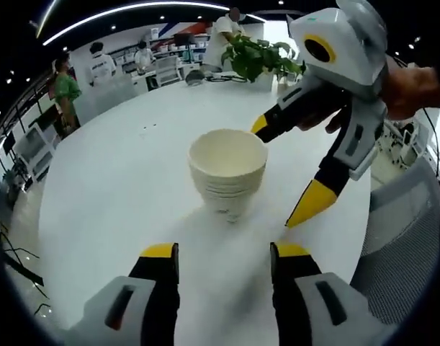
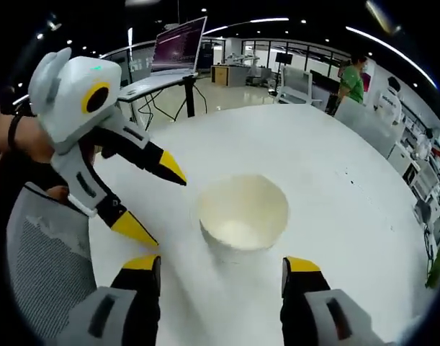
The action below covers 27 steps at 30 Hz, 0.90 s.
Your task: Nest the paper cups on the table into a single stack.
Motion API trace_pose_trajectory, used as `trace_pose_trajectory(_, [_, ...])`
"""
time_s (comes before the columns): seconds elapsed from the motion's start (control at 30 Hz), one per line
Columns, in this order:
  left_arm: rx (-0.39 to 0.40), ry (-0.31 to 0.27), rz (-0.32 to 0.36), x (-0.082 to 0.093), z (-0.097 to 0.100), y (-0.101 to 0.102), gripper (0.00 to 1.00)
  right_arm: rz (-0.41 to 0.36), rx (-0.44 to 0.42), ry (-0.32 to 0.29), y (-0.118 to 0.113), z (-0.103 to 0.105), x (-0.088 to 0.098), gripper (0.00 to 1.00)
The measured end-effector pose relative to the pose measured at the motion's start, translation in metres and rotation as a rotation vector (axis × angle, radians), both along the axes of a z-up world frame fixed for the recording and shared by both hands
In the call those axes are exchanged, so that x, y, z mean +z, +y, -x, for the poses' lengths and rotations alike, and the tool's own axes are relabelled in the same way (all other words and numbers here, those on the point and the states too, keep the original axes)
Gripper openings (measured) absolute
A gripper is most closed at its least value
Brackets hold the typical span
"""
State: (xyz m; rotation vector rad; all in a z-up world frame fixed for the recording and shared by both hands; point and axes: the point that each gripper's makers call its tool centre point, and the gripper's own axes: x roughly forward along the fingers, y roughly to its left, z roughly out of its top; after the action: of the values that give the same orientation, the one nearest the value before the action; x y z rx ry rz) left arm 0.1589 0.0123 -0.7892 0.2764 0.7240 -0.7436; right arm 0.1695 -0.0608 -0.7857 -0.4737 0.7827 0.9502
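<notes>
The paper cups (image 1: 228, 173) stand nested in one stack on the white surface (image 1: 119, 180) — likely finished — so both tongs, left (image 1: 223, 254) and right (image 2: 223, 267), hang wide and empty.

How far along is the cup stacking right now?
It looks done: the paper cups stand nested as one stack on the white table, with layered rims showing. In hand: nothing, since the left gripper and right gripper are both open, apart from the stack. No loose cup shows, so nothing appears left.
</notes>
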Motion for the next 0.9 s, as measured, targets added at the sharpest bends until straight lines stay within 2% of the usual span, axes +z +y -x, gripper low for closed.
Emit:
trace_pose_trajectory(0.03, [0.007, 0.005, 0.004, -0.002, 0.003, 0.002, 0.5, 0.012, 0.008, -0.006, -0.002, 0.002, -0.001, 0.69])
trace_pose_trajectory(0.07, [0.025, 0.021, 0.006, -0.011, 0.021, 0.009, 0.51, 0.034, 0.015, -0.018, -0.007, 0.018, -0.001, 0.69])
trace_pose_trajectory(0.1, [0.03, 0.023, 0.008, -0.011, 0.025, 0.01, 0.51, 0.026, 0.004, -0.016, -0.008, 0.023, 0.0, 0.7])
trace_pose_trajectory(0.5, [0.093, 0.016, 0.048, -0.01, 0.051, 0.033, 0.52, -0.021, -0.077, -0.02, -0.015, 0.043, 0.002, 0.7])
trace_pose_trajectory(0.9, [0.095, 0.028, 0.068, -0.013, 0.07, 0.042, 0.53, -0.035, -0.153, -0.014, -0.023, 0.066, -0.004, 0.7])
